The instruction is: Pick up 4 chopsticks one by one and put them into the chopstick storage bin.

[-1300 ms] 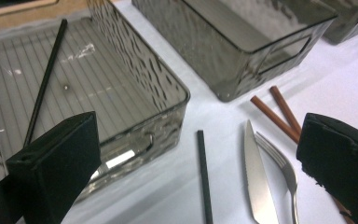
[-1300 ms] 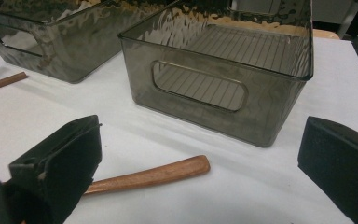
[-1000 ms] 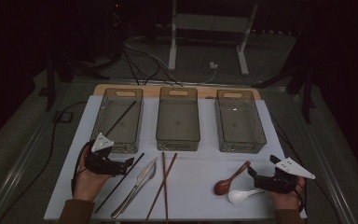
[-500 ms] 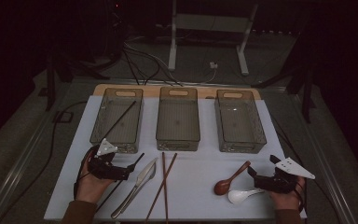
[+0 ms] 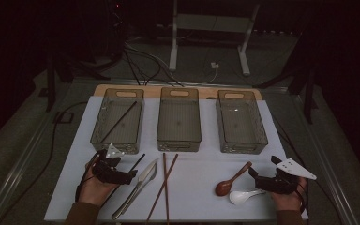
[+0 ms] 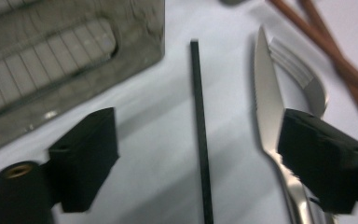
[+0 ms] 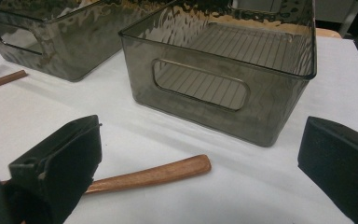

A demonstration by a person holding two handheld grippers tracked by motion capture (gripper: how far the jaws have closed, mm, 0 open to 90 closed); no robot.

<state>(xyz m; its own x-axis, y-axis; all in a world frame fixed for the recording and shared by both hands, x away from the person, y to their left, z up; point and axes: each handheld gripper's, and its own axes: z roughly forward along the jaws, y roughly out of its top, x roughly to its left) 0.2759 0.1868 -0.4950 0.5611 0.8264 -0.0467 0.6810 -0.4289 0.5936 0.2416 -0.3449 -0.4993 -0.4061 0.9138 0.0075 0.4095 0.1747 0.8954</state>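
Note:
A thin black chopstick lies on the white mat, running up between the jaws of my left gripper. Those jaws have just been closing, but both pads still stand clear of the stick. A serrated silver knife lies against the right pad. From above, the left gripper points right, at the black chopstick and the knife. My right gripper is open over the handle of a wooden spoon, with nothing gripped. In the high view the right gripper sits beside the wooden spoon and a white spoon.
Three smoky clear bins stand in a row at the back: left bin with another black chopstick inside, middle bin, right bin. Two brown chopsticks lie crossed at the mat's middle. The mat's front edge is close to both hands.
My left gripper has edged slightly right and nearer, onto the black chopstick beside the knife. The right hand and the utensils have stayed put.

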